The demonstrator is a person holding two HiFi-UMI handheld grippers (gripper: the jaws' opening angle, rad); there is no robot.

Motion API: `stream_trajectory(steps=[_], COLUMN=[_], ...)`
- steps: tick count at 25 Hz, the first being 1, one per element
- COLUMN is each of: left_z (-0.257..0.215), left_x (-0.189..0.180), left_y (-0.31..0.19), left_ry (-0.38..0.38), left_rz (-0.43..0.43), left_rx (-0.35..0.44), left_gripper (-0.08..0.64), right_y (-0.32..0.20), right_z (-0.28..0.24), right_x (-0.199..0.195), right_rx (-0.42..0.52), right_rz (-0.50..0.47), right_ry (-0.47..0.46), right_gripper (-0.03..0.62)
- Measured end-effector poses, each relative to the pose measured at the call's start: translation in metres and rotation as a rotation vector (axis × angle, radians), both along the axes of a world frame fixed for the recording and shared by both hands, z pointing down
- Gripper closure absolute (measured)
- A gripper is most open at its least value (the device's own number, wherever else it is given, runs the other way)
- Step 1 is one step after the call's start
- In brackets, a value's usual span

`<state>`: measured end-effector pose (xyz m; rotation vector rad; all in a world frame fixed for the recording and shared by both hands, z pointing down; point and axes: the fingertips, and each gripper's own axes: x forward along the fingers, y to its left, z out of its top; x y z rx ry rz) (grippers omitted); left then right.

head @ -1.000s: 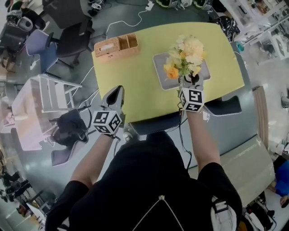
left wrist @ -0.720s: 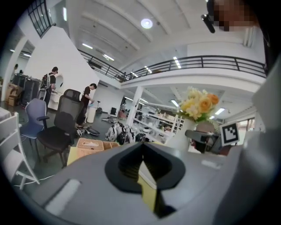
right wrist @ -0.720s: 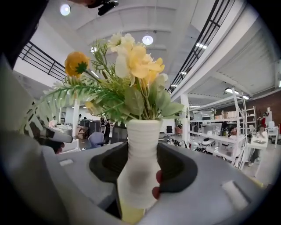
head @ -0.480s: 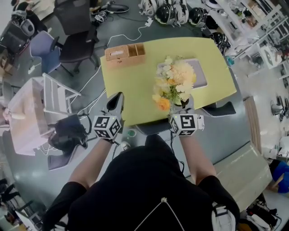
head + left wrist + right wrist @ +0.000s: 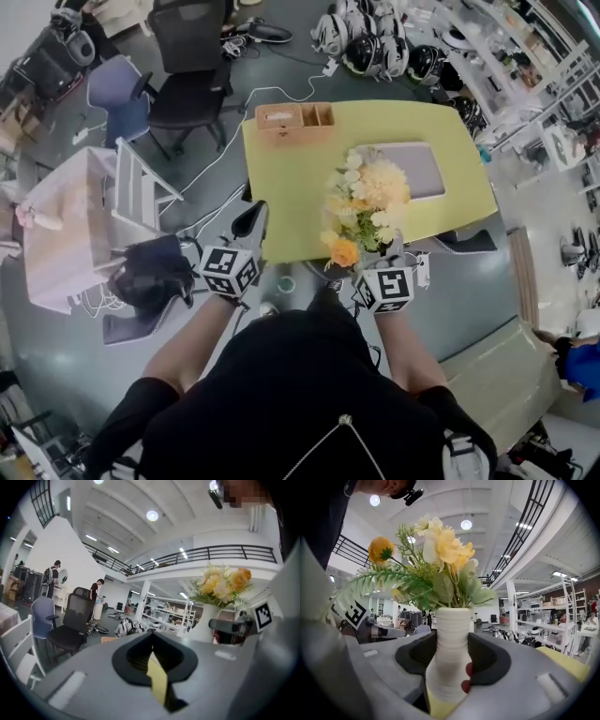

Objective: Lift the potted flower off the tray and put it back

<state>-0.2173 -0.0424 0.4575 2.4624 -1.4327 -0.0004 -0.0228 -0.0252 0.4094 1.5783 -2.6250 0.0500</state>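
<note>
The potted flower, yellow and cream blooms in a ribbed white vase, is held in the air over the near edge of the yellow-green table. My right gripper is shut on the vase's neck, one pad on each side, and the vase stands upright. The grey tray lies bare on the table beyond the flowers. My left gripper hovers off the table's near left corner, its jaws together with nothing between them. In the left gripper view the flower shows at the right.
A wooden organiser box sits at the table's far left corner. Office chairs stand beyond it. A white rack and a dark bag are on the floor at the left. Helmets lie behind the table.
The right gripper has drawn the flower off the tray and back toward the person, rising. The left gripper has also pulled back from the table, still shut.
</note>
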Motion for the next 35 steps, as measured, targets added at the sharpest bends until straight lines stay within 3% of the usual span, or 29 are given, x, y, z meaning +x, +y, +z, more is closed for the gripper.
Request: stream_trajectory(steps=[5,12,19,24,28,35], left_z=[-0.011,-0.024,-0.037,-0.033,-0.034,-0.027], left_x=[-0.037,-0.064,-0.075,-0.074,-0.078,-0.08], left_y=[0.028,0.051,0.059,0.063,0.066,0.068], left_ry=[0.015,0.022,0.068,-0.023,0.046,0.059], left_rz=[0.012,0.026,0.028,0.056,0.041,0.032], left_rx=[0.033,0.084,0.121,0.126,0.117,0.105], left_gripper=[0.552,0.552,0.552,0.552,0.552,0.552], right_y=[0.026,0.047,0.063,0.066,0.07,0.073], right_z=[0.0,0.001,0.002,0.0,0.001,0.004], right_x=[-0.044,-0.074,-0.082,-0.082,-0.08,-0.079], right_rx=[0.01,0.012,0.017,0.014,0.011,0.013], right_rz=[-0.016,-0.019,-0.012,0.006,0.015,0.021], right_ry=[-0.001,-0.012,-0.016,-0.019,-0.026,-0.023], right_gripper=[0.379,0.377,0.377,0.377,0.377,0.377])
